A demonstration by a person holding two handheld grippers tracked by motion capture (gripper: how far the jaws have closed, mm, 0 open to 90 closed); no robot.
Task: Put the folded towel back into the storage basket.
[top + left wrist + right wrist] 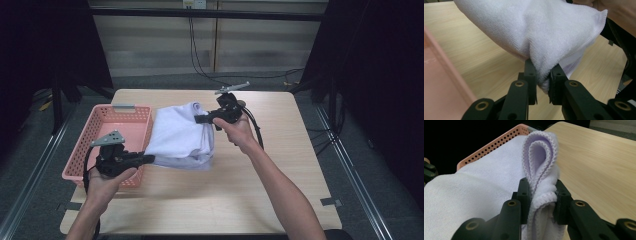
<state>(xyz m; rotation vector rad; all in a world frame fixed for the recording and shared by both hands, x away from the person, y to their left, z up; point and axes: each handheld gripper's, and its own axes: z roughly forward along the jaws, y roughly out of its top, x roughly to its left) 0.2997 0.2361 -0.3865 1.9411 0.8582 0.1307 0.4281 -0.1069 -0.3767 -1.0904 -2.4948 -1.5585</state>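
A pale lilac-white towel (180, 135) hangs folded above the wooden table (250, 200), stretched between my two grippers. My left gripper (149, 159) is shut on the towel's near corner, beside the basket; in the left gripper view the cloth (536, 32) bunches between the black jaws of that gripper (543, 80). My right gripper (199, 119) is shut on the far edge of the towel, higher and farther back. In the right gripper view a looped fold of towel (540, 167) stands up from between the jaws of that gripper (541, 195).
A pink perforated basket (100, 137) sits at the table's left side, right next to the left gripper and under the towel's left edge. Bare table top lies to the right and front. Black cables (257, 130) trail from the right gripper.
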